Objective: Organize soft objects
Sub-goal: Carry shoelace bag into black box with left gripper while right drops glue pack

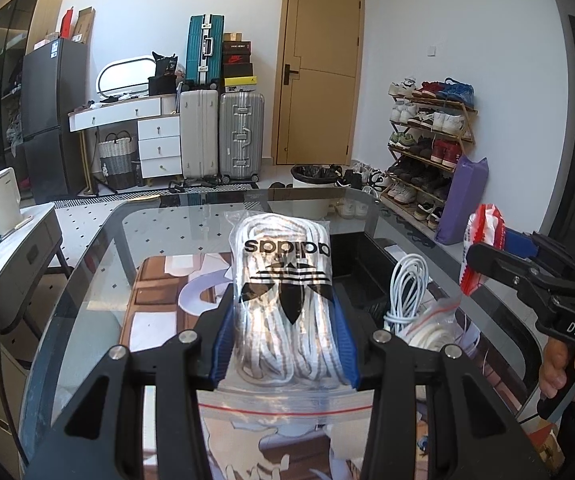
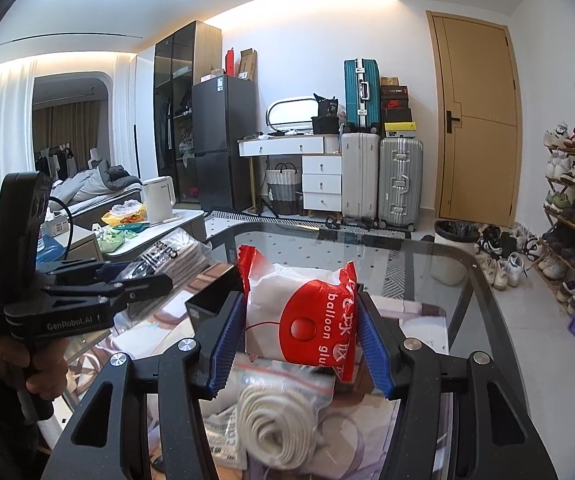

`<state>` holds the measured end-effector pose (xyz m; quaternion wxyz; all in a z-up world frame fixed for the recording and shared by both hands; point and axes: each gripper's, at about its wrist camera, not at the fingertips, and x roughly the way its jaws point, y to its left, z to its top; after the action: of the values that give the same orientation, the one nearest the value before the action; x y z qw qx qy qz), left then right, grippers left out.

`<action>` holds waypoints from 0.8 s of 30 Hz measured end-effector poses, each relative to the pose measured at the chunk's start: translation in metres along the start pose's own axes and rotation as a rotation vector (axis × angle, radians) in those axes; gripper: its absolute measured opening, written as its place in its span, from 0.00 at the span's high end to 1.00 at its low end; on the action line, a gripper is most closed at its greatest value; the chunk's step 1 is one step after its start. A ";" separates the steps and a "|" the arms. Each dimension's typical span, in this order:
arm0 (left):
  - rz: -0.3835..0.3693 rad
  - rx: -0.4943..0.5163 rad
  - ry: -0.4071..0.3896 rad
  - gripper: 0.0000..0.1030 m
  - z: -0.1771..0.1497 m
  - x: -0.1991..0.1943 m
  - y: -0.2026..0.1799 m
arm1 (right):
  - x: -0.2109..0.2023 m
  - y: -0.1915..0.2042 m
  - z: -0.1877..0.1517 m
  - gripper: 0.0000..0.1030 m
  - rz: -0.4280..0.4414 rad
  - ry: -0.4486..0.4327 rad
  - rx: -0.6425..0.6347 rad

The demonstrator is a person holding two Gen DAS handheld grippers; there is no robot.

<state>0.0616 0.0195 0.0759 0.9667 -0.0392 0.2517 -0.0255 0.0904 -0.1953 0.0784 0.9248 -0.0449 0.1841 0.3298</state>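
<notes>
My left gripper (image 1: 285,320) is shut on a clear Adidas bag of white laces (image 1: 283,280), held above the glass table (image 1: 99,248). It also shows in the right wrist view (image 2: 175,256), with the left gripper (image 2: 155,276) at the left. My right gripper (image 2: 299,320) is shut on a red and white balloon glue packet (image 2: 307,320), held above the table. In the left wrist view the right gripper (image 1: 483,256) holds that packet (image 1: 483,236) at the right. A zip bag of coiled white cord (image 2: 279,420) lies below the packet.
A black bin (image 1: 359,264) stands on the table with a white cable (image 1: 407,288) at its edge. A printed mat (image 1: 159,288) lies under the glass. A side table with a white kettle (image 2: 159,196) stands left. A shoe rack (image 1: 427,148) lines the right wall.
</notes>
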 end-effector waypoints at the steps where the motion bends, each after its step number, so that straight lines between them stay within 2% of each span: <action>1: 0.000 0.001 -0.001 0.59 0.002 0.002 0.000 | 0.003 -0.001 0.002 0.45 0.000 0.000 0.001; 14: -0.008 -0.012 0.003 0.59 0.022 0.035 0.003 | 0.036 -0.015 0.027 0.45 0.007 -0.010 0.049; 24: -0.012 -0.017 0.029 0.59 0.028 0.062 0.007 | 0.073 -0.015 0.032 0.45 0.017 0.033 0.037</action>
<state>0.1292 0.0242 0.0694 0.9624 -0.0483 0.2655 -0.0298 0.1623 -0.1573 0.0806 0.9196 -0.0316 0.2056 0.3334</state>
